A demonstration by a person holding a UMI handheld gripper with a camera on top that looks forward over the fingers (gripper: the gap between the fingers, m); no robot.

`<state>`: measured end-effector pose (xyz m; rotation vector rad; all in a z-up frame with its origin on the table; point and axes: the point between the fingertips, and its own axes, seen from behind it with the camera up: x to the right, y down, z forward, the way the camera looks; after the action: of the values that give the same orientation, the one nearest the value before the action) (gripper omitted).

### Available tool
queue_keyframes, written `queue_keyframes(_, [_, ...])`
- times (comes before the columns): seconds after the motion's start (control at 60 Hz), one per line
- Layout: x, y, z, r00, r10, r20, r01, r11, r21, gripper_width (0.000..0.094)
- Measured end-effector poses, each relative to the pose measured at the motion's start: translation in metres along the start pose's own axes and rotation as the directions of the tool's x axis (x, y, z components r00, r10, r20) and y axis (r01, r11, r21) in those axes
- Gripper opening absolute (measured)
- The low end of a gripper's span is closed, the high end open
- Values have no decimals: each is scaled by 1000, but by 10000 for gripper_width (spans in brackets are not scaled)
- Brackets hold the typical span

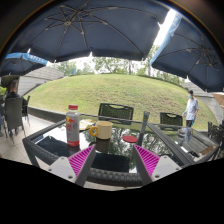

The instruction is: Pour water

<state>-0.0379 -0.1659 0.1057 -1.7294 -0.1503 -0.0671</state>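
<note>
A bottle [72, 125] with a red cap and an orange-red label stands upright on the glass table [50, 145], ahead of the left finger. A yellowish cup [103, 130] stands just right of it, beyond the fingers, with a small red item [130, 138] further right. My gripper [113, 160] is open, with its magenta pads [82, 160] wide apart and nothing between them. It sits back from the bottle and cup, above the table's near side.
Dark wicker chairs [116, 112] stand round the table. Large parasols [90, 25] hang overhead. A grassy slope [110, 90] lies behind. A person [191, 108] stands at the far right, and another chair [13, 112] is at the left.
</note>
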Motion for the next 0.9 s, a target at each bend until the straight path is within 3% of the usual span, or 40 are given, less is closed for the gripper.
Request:
queue_keyframes(0.183, [-2, 2, 8, 1000, 3, 5, -3, 1000, 2, 792])
queue_keyframes(0.45, [-75, -14, 42, 987, 33, 159, -32, 999, -8, 793])
queue_keyframes(0.6, [-137, -45, 83, 969, 16, 247, -29, 998, 49, 793])
queue_keyframes(0.817, [-182, -55, 181, 972, 83, 219, -88, 996, 13, 759])
queue_keyframes(0.9, [-185, -56, 203, 972, 117, 206, -119, 993, 0, 638])
